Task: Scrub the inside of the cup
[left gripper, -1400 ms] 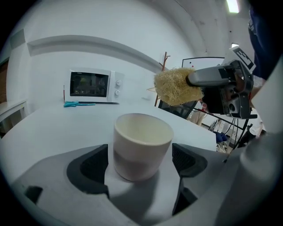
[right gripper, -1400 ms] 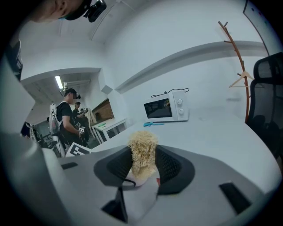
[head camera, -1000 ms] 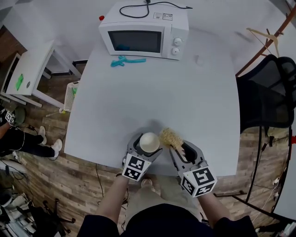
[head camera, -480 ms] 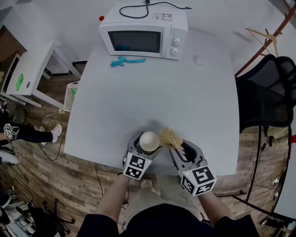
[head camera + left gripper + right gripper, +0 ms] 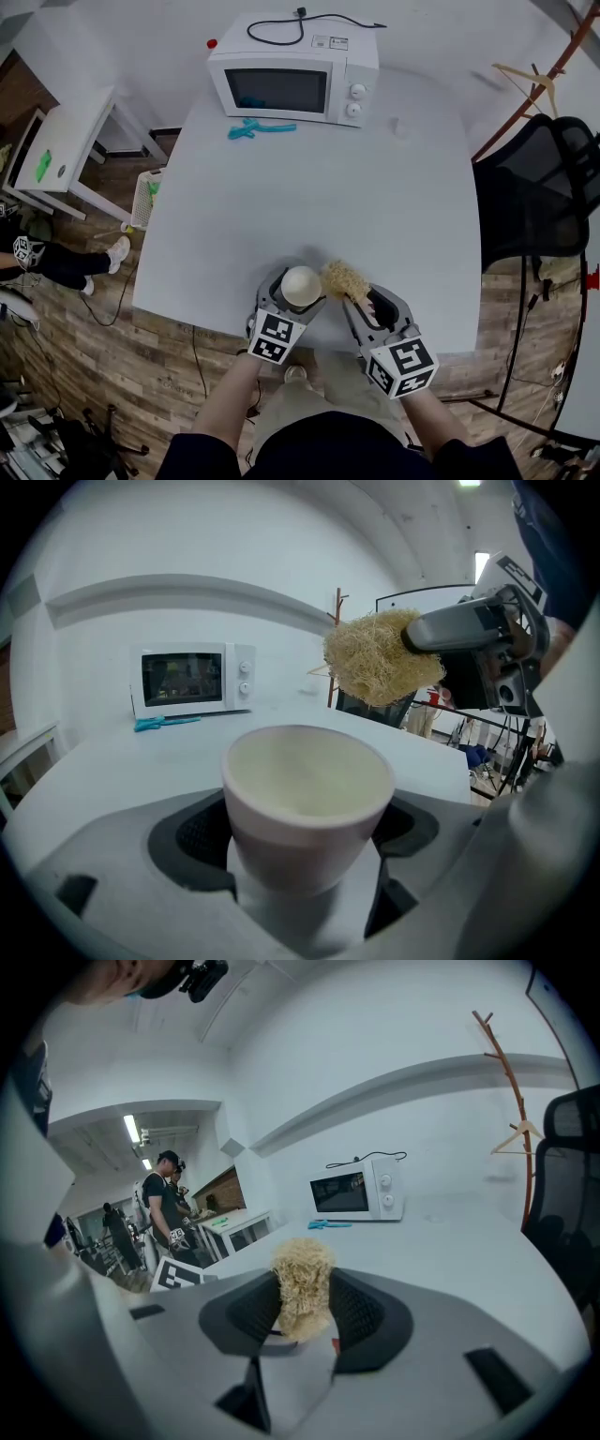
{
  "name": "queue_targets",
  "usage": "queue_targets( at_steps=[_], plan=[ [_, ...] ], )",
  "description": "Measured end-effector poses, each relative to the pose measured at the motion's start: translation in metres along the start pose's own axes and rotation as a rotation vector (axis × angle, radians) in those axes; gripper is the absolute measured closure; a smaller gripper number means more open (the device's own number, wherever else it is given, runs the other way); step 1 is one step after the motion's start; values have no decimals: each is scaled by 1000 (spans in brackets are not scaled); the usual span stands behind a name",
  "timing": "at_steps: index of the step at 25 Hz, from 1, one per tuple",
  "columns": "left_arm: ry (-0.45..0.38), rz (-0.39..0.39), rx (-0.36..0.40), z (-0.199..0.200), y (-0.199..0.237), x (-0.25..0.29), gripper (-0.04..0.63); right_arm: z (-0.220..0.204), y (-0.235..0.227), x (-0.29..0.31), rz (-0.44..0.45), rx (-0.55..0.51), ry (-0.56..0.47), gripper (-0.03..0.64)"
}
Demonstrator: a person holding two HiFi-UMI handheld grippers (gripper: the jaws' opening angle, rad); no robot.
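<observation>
Cup (image 5: pixel 302 285) clamped upright in left claw (image 5: pixel 305 832); scrubber (image 5: pixel 346 278) gripped by right claw (image 5: pixel 305 1314), just right of cup.

In the head view the cup (image 5: pixel 302 286) shows only its mouth; the left gripper (image 5: pixel 299 291) hides its wall. The lower end of the scrubber (image 5: pixel 302 1274) is hidden between the jaws of the right gripper (image 5: pixel 305 1309). The black chair (image 5: pixel 539 183) is cut by the right edge.

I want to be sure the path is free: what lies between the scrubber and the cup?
Nothing. In the left gripper view the scrubber hangs above and beside the cup, apart, with only air between.
</observation>
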State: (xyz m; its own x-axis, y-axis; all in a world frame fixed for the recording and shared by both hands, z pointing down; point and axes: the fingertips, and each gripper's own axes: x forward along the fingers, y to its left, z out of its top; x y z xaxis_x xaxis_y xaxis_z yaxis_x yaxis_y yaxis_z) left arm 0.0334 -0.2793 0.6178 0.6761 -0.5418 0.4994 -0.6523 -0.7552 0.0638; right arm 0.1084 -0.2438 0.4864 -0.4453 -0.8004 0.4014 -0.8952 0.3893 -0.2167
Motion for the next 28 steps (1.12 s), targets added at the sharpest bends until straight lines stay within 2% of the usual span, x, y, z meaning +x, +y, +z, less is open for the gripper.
queue_targets(
  at_steps=[5, 13, 21, 28],
  plan=[
    [-1, 31, -7, -3, 1, -14, 161, 5, 12, -5, 18, -22, -14, 459],
    [-31, 86, 33, 10, 4, -48, 161, 17, 47, -11, 96, -93, -39, 459],
    [-22, 140, 196, 15, -4, -87, 161, 22, 98, -21, 213, -266, -28, 459],
    [-4, 160, 238, 8, -17, -113, 161, 3, 138, -31, 313, -450, 54, 459]
  ],
)
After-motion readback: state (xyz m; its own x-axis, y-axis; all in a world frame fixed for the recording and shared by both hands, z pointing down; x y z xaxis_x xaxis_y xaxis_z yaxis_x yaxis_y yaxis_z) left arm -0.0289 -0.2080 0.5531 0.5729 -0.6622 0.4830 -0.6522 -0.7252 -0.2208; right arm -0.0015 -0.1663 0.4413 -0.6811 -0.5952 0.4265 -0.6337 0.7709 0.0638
